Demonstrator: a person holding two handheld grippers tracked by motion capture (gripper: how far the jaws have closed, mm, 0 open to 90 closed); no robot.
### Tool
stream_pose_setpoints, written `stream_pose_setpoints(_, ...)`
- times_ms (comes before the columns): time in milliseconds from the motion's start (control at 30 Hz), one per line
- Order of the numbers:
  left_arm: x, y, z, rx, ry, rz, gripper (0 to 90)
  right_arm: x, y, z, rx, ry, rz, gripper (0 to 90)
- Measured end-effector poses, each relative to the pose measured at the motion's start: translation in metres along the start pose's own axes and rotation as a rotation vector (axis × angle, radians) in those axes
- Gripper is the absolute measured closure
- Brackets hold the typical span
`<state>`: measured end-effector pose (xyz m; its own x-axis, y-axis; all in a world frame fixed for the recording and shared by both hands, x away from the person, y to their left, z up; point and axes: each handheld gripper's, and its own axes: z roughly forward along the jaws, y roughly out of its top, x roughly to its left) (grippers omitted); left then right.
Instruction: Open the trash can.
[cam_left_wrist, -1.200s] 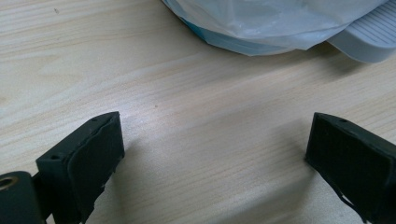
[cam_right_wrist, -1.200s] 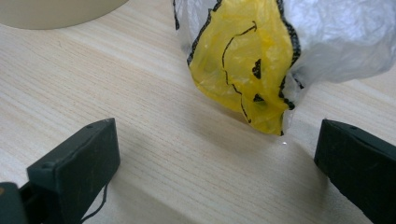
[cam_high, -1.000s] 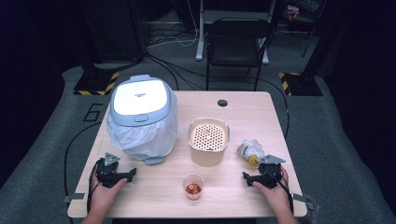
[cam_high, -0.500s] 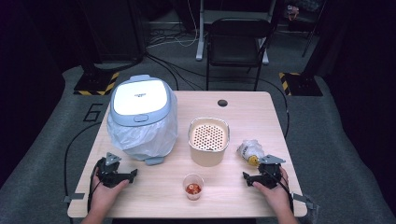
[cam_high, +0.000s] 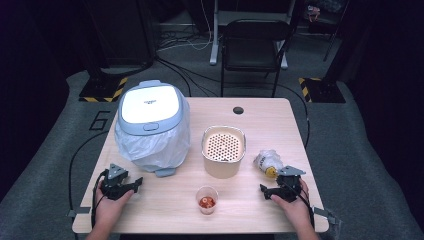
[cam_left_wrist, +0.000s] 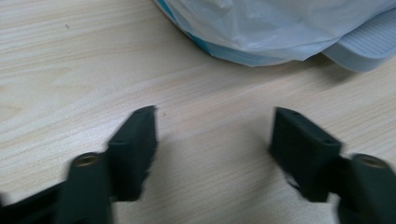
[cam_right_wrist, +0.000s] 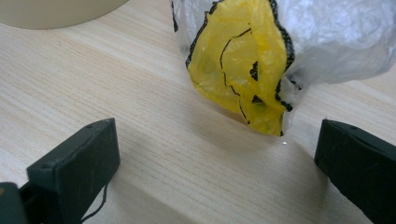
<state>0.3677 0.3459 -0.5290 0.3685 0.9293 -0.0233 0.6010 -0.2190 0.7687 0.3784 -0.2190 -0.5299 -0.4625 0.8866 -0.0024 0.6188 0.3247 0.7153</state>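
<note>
Wrapper (cam_right_wrist: 243, 65), crumpled yellow-and-clear, lies near right edge of surface (cam_high: 165, 210), just ahead of right tool (cam_high: 278, 190), jaws wide, empty. Left tool (cam_high: 125, 186) far off near left edge, jaws just narrowing on nothing, half-wide.

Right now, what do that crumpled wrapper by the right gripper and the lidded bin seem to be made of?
Wrapper: thin clear plastic film with yellow and black print, glossy and creased. Bin: likely matte plastic, smooth grey-blue lid with white top; its liner looks like translucent, wrinkled plastic film.
</note>
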Motion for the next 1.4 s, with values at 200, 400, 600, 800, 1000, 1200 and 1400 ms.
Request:
stream_pose_setpoints(200,-0.006,0.006,-0.009,0.044,-0.044,0.065,58.5,0.000,0.000,0.000,0.000,0.000,0.000,0.0)
stream_pose_setpoints(400,-0.019,0.016,-0.022,0.008,-0.069,0.140,83.9,0.000,0.000,0.000,0.000,0.000,0.000,0.0)
stream_pose_setpoints(600,-0.037,0.023,-0.030,0.008,-0.097,0.208,90.0,0.000,0.000,0.000,0.000,0.001,-0.001,0.0)
stream_pose_setpoints(800,-0.054,0.031,-0.027,0.028,-0.112,0.282,90.0,0.000,0.000,0.000,0.000,0.001,-0.001,0.0)
stream_pose_setpoints(1000,-0.069,0.041,-0.023,0.040,-0.110,0.361,90.0,0.000,0.000,0.000,0.000,0.001,-0.001,0.0)
stream_pose_setpoints(1200,-0.084,0.054,-0.018,0.028,-0.106,0.421,90.0,0.000,0.000,0.000,0.000,0.002,-0.001,0.0)
stream_pose_setpoints(1400,-0.093,0.066,-0.006,0.057,-0.099,0.482,90.0,0.000,0.000,0.000,0.000,0.002,-0.001,0.0)
